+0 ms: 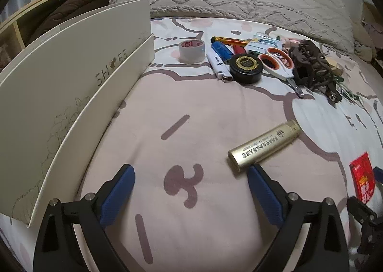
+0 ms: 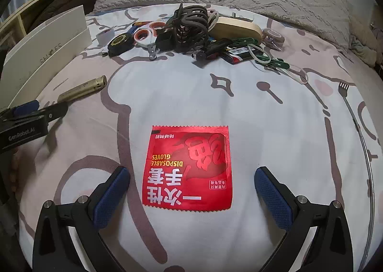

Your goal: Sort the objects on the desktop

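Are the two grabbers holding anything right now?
No. The left gripper is open beside the gold tube, and the right gripper is open around the red glove packet, not pinching it.

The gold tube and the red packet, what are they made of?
The gold tube looks like metal or metallic-coated plastic: smooth, brushed gold sheen with printed writing; the look can't settle which. The red packet of disposable gloves looks like thin glossy plastic film: it shines under the light, lies flat, and has zigzag sealed edges.
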Tool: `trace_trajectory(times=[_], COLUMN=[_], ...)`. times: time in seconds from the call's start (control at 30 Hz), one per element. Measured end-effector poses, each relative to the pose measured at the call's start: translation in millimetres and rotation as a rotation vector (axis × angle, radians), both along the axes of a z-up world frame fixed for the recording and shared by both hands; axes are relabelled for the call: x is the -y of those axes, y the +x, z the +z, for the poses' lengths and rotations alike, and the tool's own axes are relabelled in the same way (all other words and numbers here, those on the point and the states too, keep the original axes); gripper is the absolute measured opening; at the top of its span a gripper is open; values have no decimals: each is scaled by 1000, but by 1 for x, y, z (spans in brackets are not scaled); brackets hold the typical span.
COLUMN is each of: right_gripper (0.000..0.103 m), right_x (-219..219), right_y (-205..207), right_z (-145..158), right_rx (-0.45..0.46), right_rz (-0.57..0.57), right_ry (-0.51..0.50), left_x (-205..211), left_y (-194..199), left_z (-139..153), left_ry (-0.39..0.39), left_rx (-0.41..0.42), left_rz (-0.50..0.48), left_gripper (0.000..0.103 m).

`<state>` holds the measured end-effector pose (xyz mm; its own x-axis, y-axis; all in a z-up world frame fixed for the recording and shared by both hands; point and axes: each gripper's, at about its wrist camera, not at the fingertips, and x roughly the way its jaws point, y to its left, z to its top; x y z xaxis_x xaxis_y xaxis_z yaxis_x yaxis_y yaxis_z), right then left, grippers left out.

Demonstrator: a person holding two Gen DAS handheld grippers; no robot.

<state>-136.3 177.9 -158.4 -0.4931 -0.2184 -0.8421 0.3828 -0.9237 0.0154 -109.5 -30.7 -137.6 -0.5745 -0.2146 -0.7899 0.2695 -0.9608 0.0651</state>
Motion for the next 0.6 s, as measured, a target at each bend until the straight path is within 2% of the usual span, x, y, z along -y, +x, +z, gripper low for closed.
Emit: trace_trajectory(times=[0.1,0.33,0.6], right_gripper=[103,103,103], right_x=[0,-1,-7], right_y=[0,-3,-5], right_z=[0,-1,-3], right_rx=[2,6,14], right_rz=[-1,-3,-8], right_ry=[-5,-22,-69], left_x=[2,-7,1], left_y=[-7,-24,-26], left_z=[-1,-1,-4], left_ry=[-6,-82,-10], left_rx=[10,23,29], left_rz=[24,23,3], left_gripper=[97,97,97])
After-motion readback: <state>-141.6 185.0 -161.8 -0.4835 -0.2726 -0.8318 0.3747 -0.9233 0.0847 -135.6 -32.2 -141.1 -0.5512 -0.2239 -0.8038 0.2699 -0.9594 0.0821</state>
